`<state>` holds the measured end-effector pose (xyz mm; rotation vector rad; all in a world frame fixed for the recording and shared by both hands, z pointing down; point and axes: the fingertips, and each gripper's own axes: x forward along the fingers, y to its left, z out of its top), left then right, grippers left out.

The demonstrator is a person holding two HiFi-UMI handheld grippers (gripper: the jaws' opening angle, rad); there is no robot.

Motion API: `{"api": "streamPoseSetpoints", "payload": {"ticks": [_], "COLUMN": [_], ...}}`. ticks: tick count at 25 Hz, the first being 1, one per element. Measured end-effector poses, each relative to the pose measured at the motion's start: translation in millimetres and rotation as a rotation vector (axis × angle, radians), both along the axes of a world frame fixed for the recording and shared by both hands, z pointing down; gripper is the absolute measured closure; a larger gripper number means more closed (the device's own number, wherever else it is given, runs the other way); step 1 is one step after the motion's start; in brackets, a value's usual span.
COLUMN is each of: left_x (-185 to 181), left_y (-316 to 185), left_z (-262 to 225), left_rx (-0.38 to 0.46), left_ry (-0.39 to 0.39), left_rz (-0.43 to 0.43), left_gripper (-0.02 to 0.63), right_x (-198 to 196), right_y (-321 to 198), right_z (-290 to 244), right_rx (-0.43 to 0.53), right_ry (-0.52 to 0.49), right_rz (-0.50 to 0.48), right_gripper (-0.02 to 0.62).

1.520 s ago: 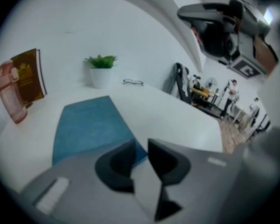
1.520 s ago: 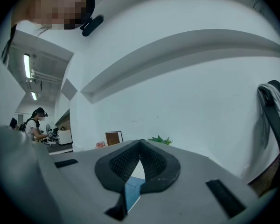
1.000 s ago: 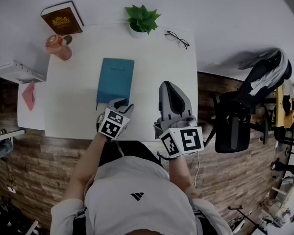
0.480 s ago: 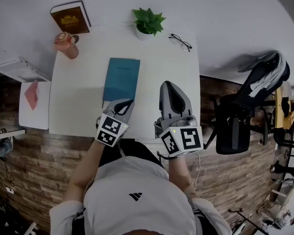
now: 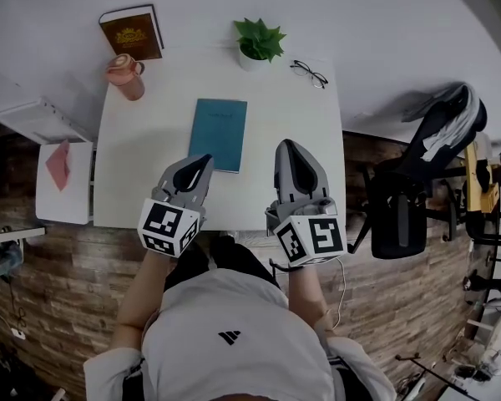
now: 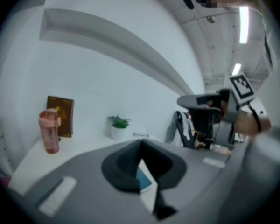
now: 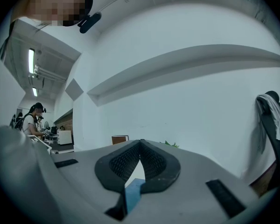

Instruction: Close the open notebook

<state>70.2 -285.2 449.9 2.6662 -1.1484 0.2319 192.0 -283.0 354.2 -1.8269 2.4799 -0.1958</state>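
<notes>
On the table [image 5: 142, 170] the notebook [image 5: 218, 134] lies closed. The left gripper [image 5: 204, 159] has lifted clear. It and the right gripper [image 5: 285, 147] are empty, jaws together, so the task looks done.

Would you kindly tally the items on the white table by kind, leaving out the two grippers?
teal notebook: 1
brown book: 1
pink bottle: 1
potted plant: 1
eyeglasses: 1
Total: 5
</notes>
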Motion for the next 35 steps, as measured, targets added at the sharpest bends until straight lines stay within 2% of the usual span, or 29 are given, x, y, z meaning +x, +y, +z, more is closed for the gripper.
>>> {"api": "streamPoseSetpoints", "payload": {"ticks": [5,15,23,35], "left_x": [-29,-77,-115,-160], "left_y": [1,8,18,40], "left_z": [-38,-90,-118,-139], "left_rx": [0.073,0.167,0.23,0.281], "left_ry": [0.058,0.137,0.169,0.173], "left_rz": [-0.044,-0.101,-0.146,-0.205], "left_gripper": [0.597,0.598,0.597,0.597], "right_x": [-8,-29,-44,-66], "right_y": [12,32,50,85], "right_z": [-6,-22,-35,-52], "right_rx": [0.016,0.048,0.079,0.12], "right_ry": [0.015,0.061,0.075,0.094], "right_rz": [0.027,0.064,0.099,0.13], "right_gripper": [0.597,0.597,0.597,0.597]}}
